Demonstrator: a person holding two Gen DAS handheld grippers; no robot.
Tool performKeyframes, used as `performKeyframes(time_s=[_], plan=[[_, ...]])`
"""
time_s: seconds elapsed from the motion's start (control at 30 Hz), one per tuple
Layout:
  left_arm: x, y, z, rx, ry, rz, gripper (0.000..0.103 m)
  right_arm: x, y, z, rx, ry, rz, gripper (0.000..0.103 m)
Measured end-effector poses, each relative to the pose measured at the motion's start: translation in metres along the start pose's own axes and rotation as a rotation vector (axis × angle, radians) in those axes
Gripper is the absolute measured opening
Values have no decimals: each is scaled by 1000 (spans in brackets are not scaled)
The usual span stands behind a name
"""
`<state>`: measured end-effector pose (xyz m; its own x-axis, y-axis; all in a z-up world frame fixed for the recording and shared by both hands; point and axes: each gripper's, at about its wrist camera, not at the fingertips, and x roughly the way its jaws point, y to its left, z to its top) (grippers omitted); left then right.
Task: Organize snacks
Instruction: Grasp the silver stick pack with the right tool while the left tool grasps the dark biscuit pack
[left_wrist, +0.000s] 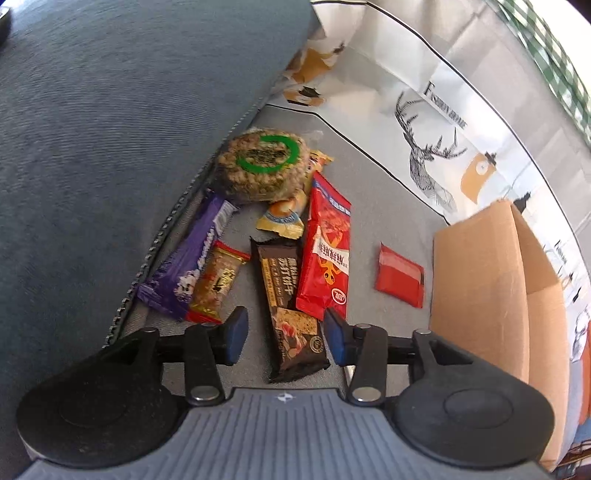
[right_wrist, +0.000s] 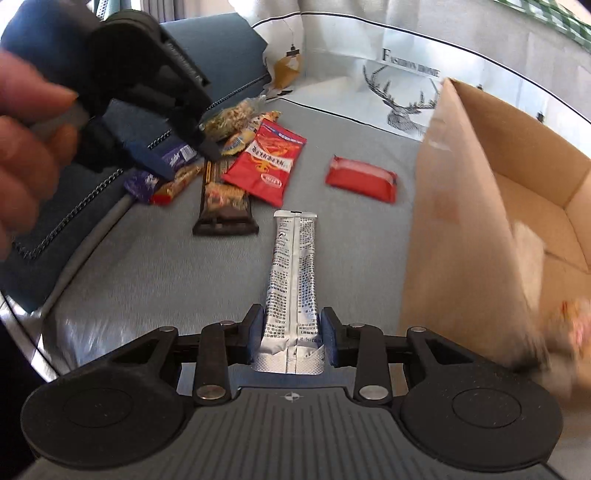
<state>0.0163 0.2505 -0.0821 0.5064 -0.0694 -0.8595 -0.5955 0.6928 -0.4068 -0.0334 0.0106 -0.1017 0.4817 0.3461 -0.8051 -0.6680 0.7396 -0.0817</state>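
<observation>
My right gripper (right_wrist: 292, 325) is shut on the near end of a silver stick packet (right_wrist: 293, 273), which points away from me over the grey sofa seat. My left gripper (left_wrist: 285, 330) is open above a brown chocolate bar (left_wrist: 282, 284); the bar lies between the blue pads (left_wrist: 236, 330) without touching them. Around it lie a purple bar (left_wrist: 192, 258), a small gold-and-red bar (left_wrist: 218, 280), a red pouch (left_wrist: 327, 251), a yellow packet (left_wrist: 286, 218) and a round rice cake with a green ring (left_wrist: 262, 162). A small red packet (left_wrist: 399, 275) lies apart, near the cardboard box (left_wrist: 480, 288).
The open cardboard box (right_wrist: 461, 206) stands at the right with a few snacks blurred inside. A blue cushion (left_wrist: 110, 147) borders the pile on the left. A white sheet with a deer print (left_wrist: 424, 158) covers the back. A hand (right_wrist: 26, 147) holds the left gripper (right_wrist: 147, 81).
</observation>
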Motion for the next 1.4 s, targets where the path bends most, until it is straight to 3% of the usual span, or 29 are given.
performKeyframes(time_s=[0.13, 0.37, 0.63, 0.7, 0.73, 0.83, 0.93, 1.03, 1.23, 1.4], plan=[[9, -12, -2, 39, 12, 34, 53, 2, -3, 1, 30, -4, 51, 40], [31, -37, -8, 158, 39, 124, 59, 15, 2, 3, -23, -26, 23, 56], [58, -61, -18, 292, 67, 243, 63, 29, 0, 6, -31, 13, 11, 53], [61, -63, -20, 309, 72, 256, 62, 29, 0, 6, -35, 11, 23, 43], [61, -64, -20, 316, 71, 258, 60, 29, -1, 5, -39, 11, 33, 34], [58, -59, -21, 321, 67, 266, 47, 29, -1, 5, -46, 6, 33, 30], [49, -46, -19, 297, 66, 259, 42, 28, -1, 5, -35, 3, 40, 28], [38, -31, -18, 273, 64, 233, 42, 26, -3, 5, -24, 1, 46, 27], [31, -16, -29, 318, 170, 146, 43, 23, -6, 8, 3, 7, 64, 28], [26, -7, -21, 271, 135, 152, 49, 26, -7, 10, 25, -3, 85, 34]])
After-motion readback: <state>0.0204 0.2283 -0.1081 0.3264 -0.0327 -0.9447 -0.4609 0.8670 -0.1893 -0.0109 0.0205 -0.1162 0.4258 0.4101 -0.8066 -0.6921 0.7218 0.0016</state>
